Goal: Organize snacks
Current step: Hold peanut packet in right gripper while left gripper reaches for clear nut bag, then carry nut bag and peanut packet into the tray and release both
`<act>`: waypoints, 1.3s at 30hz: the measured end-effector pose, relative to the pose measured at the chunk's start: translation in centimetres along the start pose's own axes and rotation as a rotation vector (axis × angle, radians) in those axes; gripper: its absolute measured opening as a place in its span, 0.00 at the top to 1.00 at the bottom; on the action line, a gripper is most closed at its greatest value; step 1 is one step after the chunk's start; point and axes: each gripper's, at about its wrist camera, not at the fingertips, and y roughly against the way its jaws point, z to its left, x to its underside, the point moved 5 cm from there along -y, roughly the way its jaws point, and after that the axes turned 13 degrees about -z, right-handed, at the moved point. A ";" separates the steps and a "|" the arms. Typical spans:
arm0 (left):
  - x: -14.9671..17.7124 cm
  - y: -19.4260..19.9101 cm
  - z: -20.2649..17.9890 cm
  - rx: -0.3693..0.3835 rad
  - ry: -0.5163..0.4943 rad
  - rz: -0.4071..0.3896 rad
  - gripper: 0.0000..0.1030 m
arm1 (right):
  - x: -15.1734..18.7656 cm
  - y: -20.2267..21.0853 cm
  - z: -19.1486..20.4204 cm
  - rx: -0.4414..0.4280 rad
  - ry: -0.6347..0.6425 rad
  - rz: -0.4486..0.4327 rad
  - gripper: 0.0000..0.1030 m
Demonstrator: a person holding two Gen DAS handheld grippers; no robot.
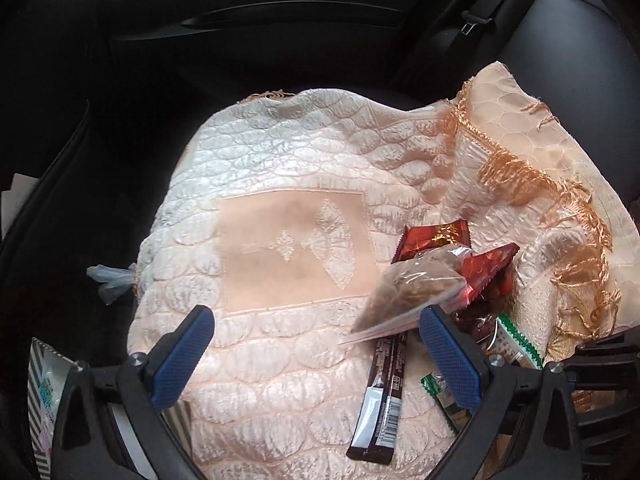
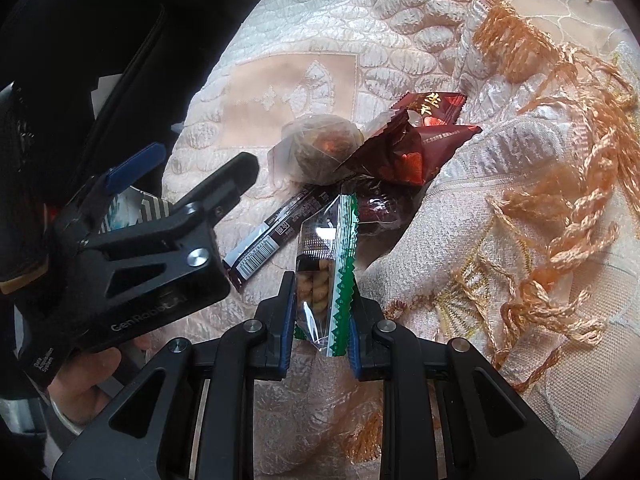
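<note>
A small heap of snacks lies on a cream quilted cloth point(image 1: 280, 400). In it are a clear zip bag of brown bits point(image 1: 408, 292), red foil wrappers point(image 2: 404, 152) and a dark stick pack point(image 1: 380, 396) with a barcode. My right gripper point(image 2: 322, 280) is shut on a clear packet with green zigzag edges point(image 2: 324, 240), which stands upright above the heap. My left gripper point(image 1: 316, 344) is open over the cloth just left of the heap, with nothing between its blue pads point(image 1: 184, 360). In the right wrist view the left gripper point(image 2: 188, 168) comes in from the left, held by a hand point(image 2: 84, 384).
The cloth point(image 2: 320, 20) has a gold fringe point(image 2: 560, 184) bunched at the right. It lies on a dark car seat point(image 1: 580, 40) with a belt buckle behind. A striped packet point(image 1: 44, 392) sits off the cloth's left edge, and a blue plastic scrap point(image 1: 108, 280) beside it.
</note>
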 end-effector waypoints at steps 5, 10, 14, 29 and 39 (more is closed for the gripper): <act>0.6 -2.0 -2.2 0.099 -0.073 0.070 0.04 | 0.1 -0.1 0.0 0.003 0.000 0.003 0.80; 0.4 -1.9 -2.4 0.177 -0.076 0.090 0.05 | 0.1 -0.2 0.0 0.003 -0.001 0.007 0.80; -0.1 -3.2 -3.3 0.197 -0.085 0.109 0.08 | 0.1 -0.1 -0.1 0.006 0.001 0.004 0.80; 1.1 1.5 0.1 0.165 0.044 0.088 0.66 | -0.4 1.3 1.0 -0.025 0.030 -0.074 0.81; 1.3 9.5 2.6 0.071 0.063 -0.013 0.66 | 2.2 4.1 4.1 -0.095 0.065 -0.134 0.81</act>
